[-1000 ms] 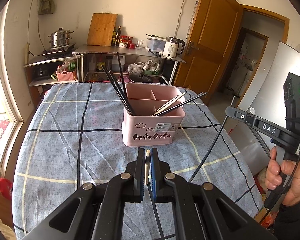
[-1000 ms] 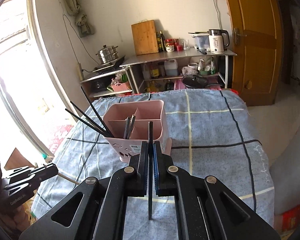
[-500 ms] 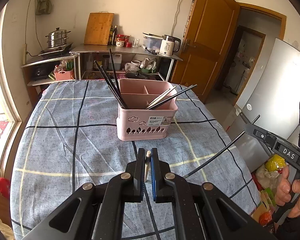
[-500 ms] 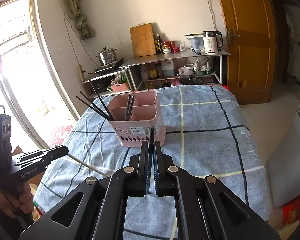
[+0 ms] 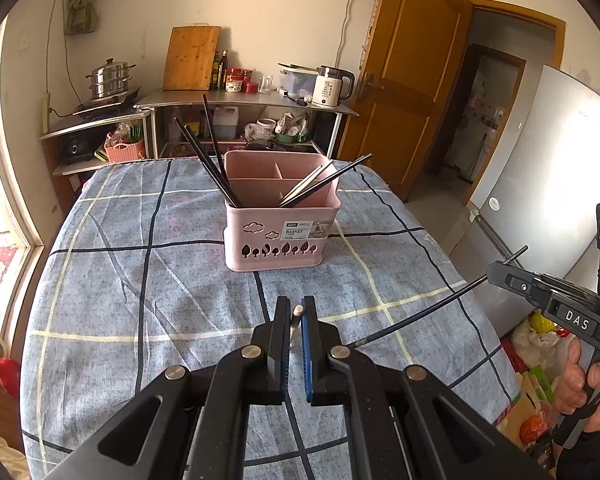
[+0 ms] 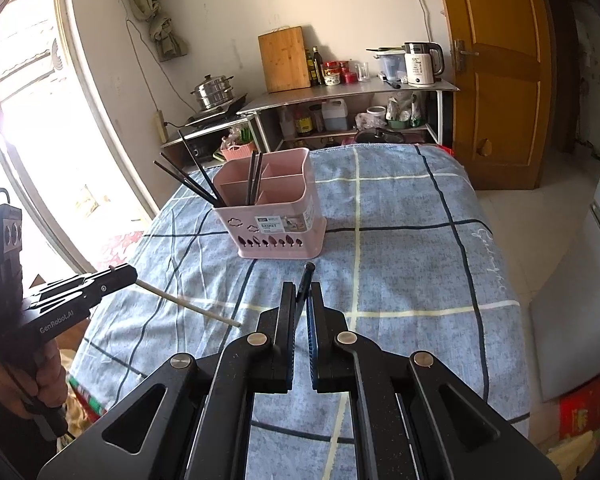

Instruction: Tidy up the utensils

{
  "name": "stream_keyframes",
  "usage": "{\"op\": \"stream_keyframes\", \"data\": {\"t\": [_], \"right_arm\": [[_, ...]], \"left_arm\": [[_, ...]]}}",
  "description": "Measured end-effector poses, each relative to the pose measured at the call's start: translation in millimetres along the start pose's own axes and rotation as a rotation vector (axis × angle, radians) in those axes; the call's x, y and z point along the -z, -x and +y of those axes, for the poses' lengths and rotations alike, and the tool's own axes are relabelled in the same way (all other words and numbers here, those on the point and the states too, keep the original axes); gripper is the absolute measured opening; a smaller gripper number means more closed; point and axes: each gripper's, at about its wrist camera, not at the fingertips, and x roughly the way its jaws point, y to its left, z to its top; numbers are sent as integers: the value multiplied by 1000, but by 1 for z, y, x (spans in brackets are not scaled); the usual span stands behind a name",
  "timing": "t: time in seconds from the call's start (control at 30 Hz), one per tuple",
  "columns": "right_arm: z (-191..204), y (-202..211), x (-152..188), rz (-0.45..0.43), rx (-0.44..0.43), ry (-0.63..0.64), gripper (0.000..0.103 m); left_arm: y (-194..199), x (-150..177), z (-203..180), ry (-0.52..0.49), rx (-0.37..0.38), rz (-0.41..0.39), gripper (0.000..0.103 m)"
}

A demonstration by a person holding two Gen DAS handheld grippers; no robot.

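The left gripper has its jaws closed on a pale chopstick; the right gripper pinches a black chopstick. Both hang over the near edge of the tabletop. The pink basket stands mid-tabletop, holding more dark chopsticks.

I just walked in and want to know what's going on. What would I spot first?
A pink basket sits in the middle of the blue checked tablecloth, with black chopsticks poking out of it. Nearer the camera, the left tongs pinch a pale chopstick and the right tongs pinch a black chopstick. Both sticks are held in the air in front of the basket.
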Motion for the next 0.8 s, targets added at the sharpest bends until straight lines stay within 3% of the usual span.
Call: {"op": "stream_keyframes", "data": {"t": [0.27,0.8], "right_arm": [[12,2,-5,-44,-29,26,4],[44,-2,-54,-183,-94,81,4]], "left_arm": [[5,-9,-1,-16,2,-18,4],[30,-62,7,-47,-8,-143,4]]}}
